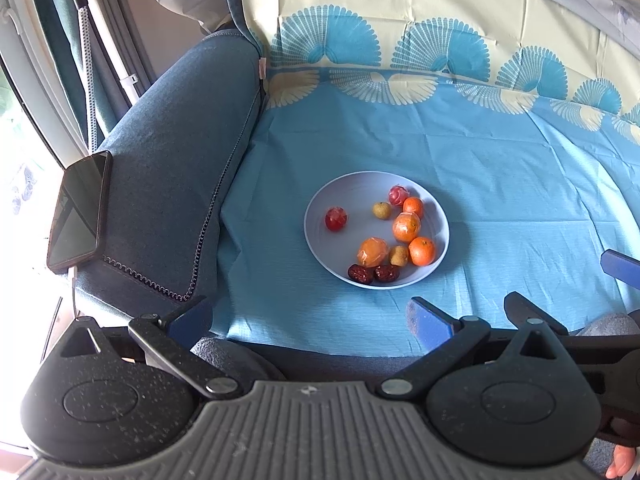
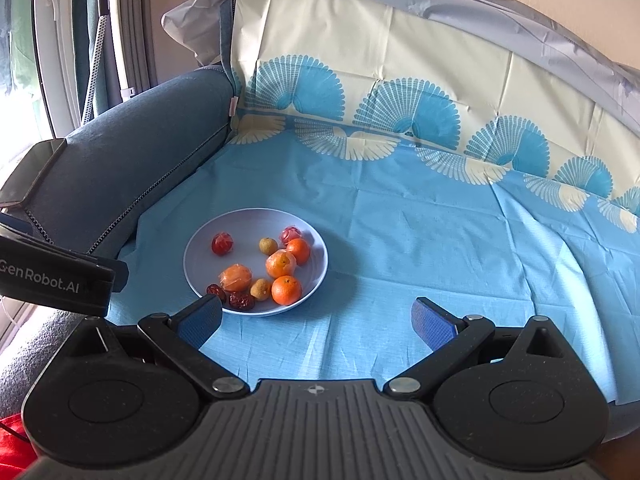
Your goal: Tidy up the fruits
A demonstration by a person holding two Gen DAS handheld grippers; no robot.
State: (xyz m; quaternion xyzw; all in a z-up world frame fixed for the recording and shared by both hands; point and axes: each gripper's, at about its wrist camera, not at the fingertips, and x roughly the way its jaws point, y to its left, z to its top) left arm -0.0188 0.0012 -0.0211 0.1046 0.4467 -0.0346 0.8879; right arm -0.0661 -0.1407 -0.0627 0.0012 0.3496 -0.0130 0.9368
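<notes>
Left wrist view, L to R: black phone (image 1: 79, 211) on sofa armrest (image 1: 168, 184); left gripper (image 1: 310, 318) spread wide, holding nothing; pale plate (image 1: 320, 216) on blue cloth (image 1: 500, 208) w/ red fruit (image 1: 336, 219), oranges (image 1: 421, 251), dates (image 1: 361, 273). Right wrist view: plate just ahead-left of right gripper (image 2: 318, 318), also released, empty.
</notes>
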